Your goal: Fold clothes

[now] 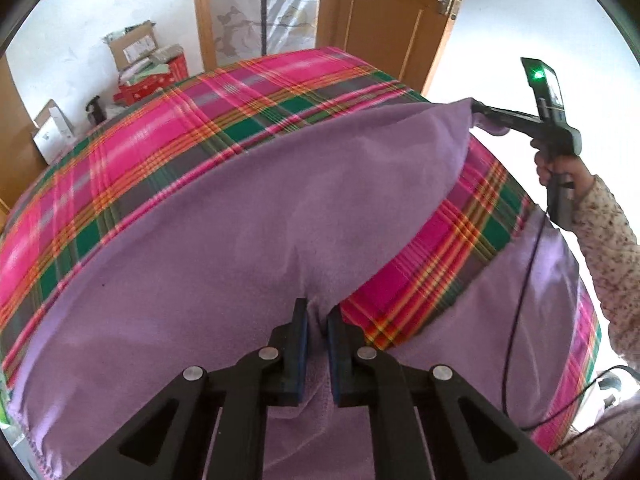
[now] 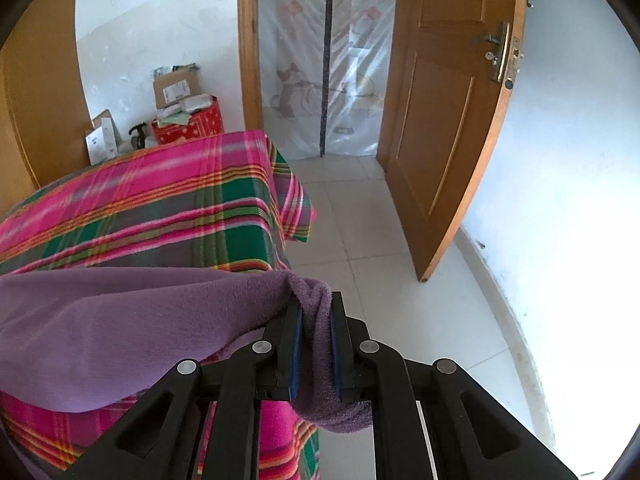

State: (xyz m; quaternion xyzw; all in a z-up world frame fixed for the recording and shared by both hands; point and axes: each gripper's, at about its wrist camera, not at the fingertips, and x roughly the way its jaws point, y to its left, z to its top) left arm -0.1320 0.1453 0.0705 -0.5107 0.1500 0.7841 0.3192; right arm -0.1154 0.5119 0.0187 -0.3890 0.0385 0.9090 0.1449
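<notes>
A purple fleece garment (image 1: 248, 216) lies spread over a table under a pink, green and orange plaid cloth (image 1: 168, 128). My left gripper (image 1: 317, 316) is shut on a pinched fold of the purple garment near the table's front. My right gripper (image 2: 316, 312) is shut on another edge of the same purple garment (image 2: 120, 320), lifted off the plaid cloth (image 2: 160, 200) past the table's right side. In the left wrist view the right gripper (image 1: 478, 108) holds that corner up at the far right, with a hand (image 1: 560, 168) in a speckled sleeve on its handle.
An open wooden door (image 2: 448, 120) stands at the right, with a plastic curtain (image 2: 320, 60) in the doorway. Cardboard boxes (image 2: 176, 88) and a red box (image 2: 192, 124) sit behind the table. White tiled floor (image 2: 380, 240) lies to the right. A black cable (image 1: 516, 320) hangs from the right gripper.
</notes>
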